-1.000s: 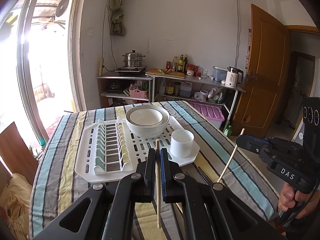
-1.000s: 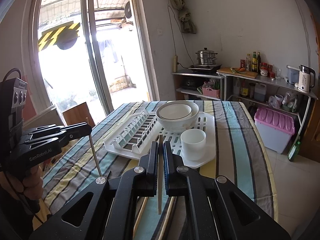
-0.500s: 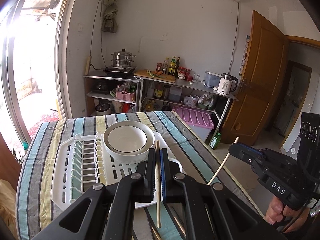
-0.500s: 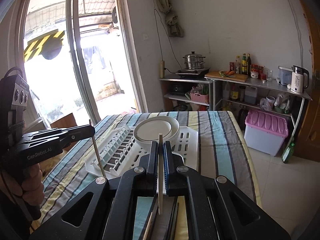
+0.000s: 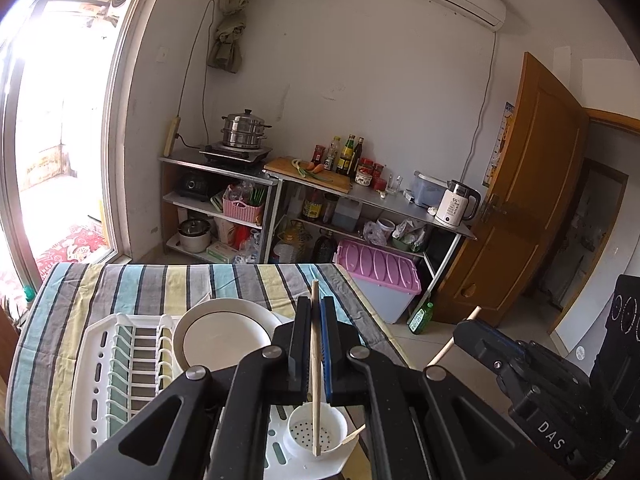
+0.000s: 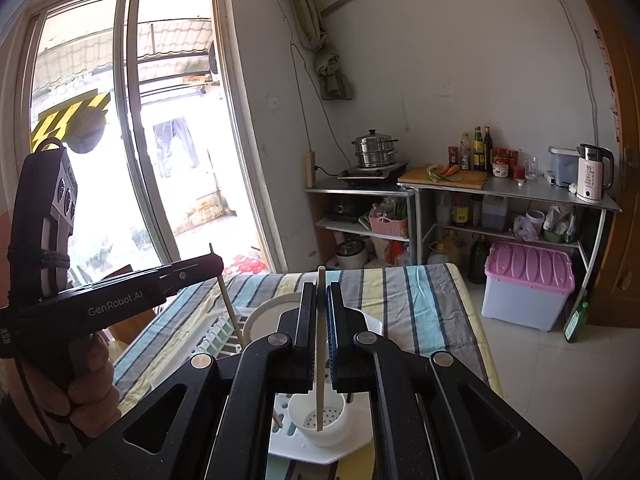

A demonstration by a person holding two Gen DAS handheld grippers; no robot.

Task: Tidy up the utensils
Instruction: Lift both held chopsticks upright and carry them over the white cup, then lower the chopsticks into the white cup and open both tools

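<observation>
Both claws are clamped nearly closed, each on one chopstick. From the left wrist, the left gripper [image 5: 315, 312] pinches a wooden chopstick [image 5: 314, 364] at lower centre, its lower tip over the white perforated cup [image 5: 316, 436] on the drying rack [image 5: 96, 380]; the right gripper [image 5: 464, 330] shows at lower right. Only the right wrist view reveals the right gripper [image 6: 320, 300] holding its pale chopstick [image 6: 320, 344] upright above the same cup [image 6: 320, 420], and, at left, a hand [image 6: 86, 384] carrying the left gripper [image 6: 216, 262]. A bowl [image 5: 224, 340] sits on the rack.
</observation>
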